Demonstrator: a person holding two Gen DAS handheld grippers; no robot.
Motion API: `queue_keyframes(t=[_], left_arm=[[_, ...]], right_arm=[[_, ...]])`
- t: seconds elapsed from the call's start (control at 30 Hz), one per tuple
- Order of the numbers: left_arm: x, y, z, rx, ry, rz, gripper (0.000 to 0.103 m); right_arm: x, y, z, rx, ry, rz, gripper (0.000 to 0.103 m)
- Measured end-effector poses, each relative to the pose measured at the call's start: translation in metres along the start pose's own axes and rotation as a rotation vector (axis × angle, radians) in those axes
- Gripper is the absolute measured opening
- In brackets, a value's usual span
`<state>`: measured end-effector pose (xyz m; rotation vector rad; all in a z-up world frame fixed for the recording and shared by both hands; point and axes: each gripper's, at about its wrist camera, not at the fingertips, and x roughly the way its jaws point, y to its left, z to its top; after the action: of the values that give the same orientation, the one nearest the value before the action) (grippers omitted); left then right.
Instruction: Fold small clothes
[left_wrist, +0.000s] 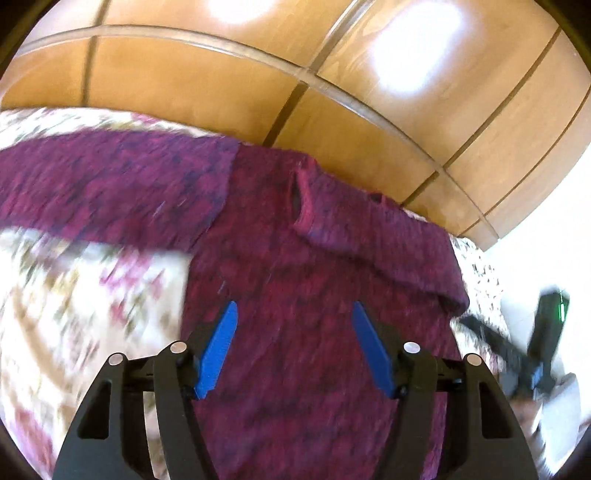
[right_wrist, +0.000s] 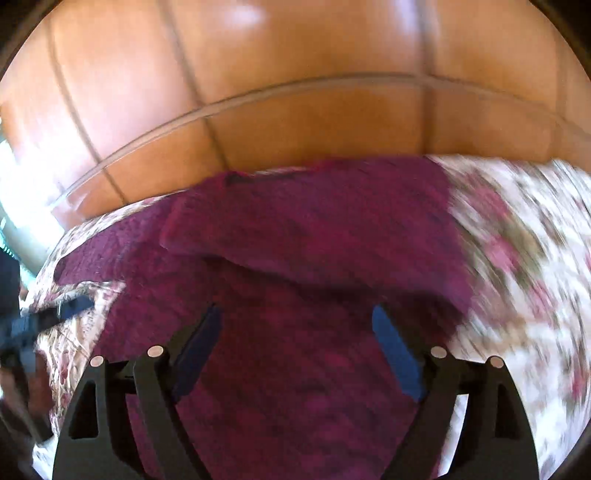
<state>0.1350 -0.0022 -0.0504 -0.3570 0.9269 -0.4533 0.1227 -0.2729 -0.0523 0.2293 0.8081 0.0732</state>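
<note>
Left gripper (left_wrist: 291, 325) hangs with its blue fingers (left_wrist: 218, 349) spread, nothing between them, over the purple knitted sweater (left_wrist: 314, 258). Right gripper (right_wrist: 295, 332) stands wide apart too, empty, above the same sweater, which lies flat on the floral bedspread (left_wrist: 74, 280), one sleeve folded across, beside the wooden wardrobe (left_wrist: 221, 81).

The sweater (left_wrist: 314, 258) lies on the bedspread (left_wrist: 74, 295), with the wardrobe (left_wrist: 221, 81) behind.

bedroom: floral bedspread (left_wrist: 74, 295), wooden wardrobe doors (left_wrist: 192, 85).
</note>
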Motion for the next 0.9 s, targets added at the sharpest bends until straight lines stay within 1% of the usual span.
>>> queue_keyframes(t=[0.07, 0.13, 0.2, 0.23, 0.27, 0.3, 0.33, 0.37, 0.4, 0.47, 0.5, 0.53, 0.57, 0.6, 0.63, 0.7, 0.77, 0.83, 0.87, 0.9], left_arm=[[0.020, -0.007, 0.018, 0.006, 0.013, 0.005, 0.062], [0.043, -0.011, 0.035, 0.012, 0.036, 0.007, 0.057], [0.063, -0.015, 0.047, 0.000, 0.059, 0.005, 0.056], [0.074, -0.017, 0.053, -0.004, 0.076, 0.000, 0.054], [0.084, -0.017, 0.057, -0.010, 0.089, 0.004, 0.034], [0.094, -0.017, 0.060, -0.020, 0.106, 0.000, 0.027], [0.099, -0.018, 0.063, -0.012, 0.105, 0.004, 0.011], [0.101, -0.020, 0.066, 0.003, 0.096, 0.014, 0.009], [0.099, -0.021, 0.067, 0.008, 0.080, 0.021, 0.007], [0.083, -0.020, 0.067, 0.006, 0.031, 0.018, 0.007], [0.075, -0.019, 0.067, 0.013, 0.013, 0.023, 0.007], [0.063, -0.017, 0.065, 0.028, -0.006, 0.039, 0.007], [0.059, -0.016, 0.064, 0.036, -0.013, 0.050, 0.007], [0.053, -0.014, 0.062, 0.047, -0.019, 0.063, 0.007], [0.048, -0.010, 0.059, 0.060, -0.022, 0.084, 0.007], [0.047, -0.002, 0.056, 0.065, -0.018, 0.112, 0.007], [0.055, 0.008, 0.052, 0.054, 0.017, 0.151, 0.007], [0.068, 0.020, 0.044, 0.056, 0.053, 0.194, 0.007], [0.073, 0.024, 0.040, 0.053, 0.067, 0.202, 0.007], [0.074, 0.027, 0.036, 0.051, 0.070, 0.208, 0.007]], right_arm=[[-0.011, -0.020, -0.013, 0.058, 0.000, -0.014, 0.084], [-0.025, -0.046, -0.025, 0.140, -0.011, -0.027, 0.084], [-0.035, -0.062, -0.027, 0.201, -0.025, -0.031, 0.084], [-0.038, -0.069, -0.026, 0.224, -0.035, -0.034, 0.084], [-0.041, -0.075, -0.024, 0.242, -0.046, -0.035, 0.084], [-0.043, -0.080, -0.019, 0.263, -0.061, -0.031, 0.084], [-0.045, -0.084, -0.014, 0.274, -0.071, -0.025, 0.084], [-0.045, -0.087, -0.007, 0.283, -0.082, -0.022, 0.084], [-0.045, -0.091, -0.002, 0.288, -0.091, -0.022, 0.084], [-0.042, -0.091, 0.014, 0.290, -0.115, -0.013, 0.084], [-0.039, -0.088, 0.021, 0.285, -0.122, -0.008, 0.081], [-0.035, -0.086, 0.028, 0.276, -0.123, 0.001, 0.076], [-0.029, -0.083, 0.034, 0.267, -0.118, 0.003, 0.072], [-0.020, -0.078, 0.042, 0.250, -0.109, 0.001, 0.065], [-0.011, -0.072, 0.049, 0.231, -0.098, 0.004, 0.063], [0.014, -0.057, 0.060, 0.187, -0.056, 0.005, 0.061], [0.049, -0.042, 0.066, 0.143, 0.016, -0.047, 0.058], [0.082, -0.035, 0.063, 0.107, 0.093, -0.137, 0.058], [0.093, -0.033, 0.059, 0.090, 0.111, -0.167, 0.059], [0.097, -0.028, 0.056, 0.060, 0.081, -0.198, 0.061]])
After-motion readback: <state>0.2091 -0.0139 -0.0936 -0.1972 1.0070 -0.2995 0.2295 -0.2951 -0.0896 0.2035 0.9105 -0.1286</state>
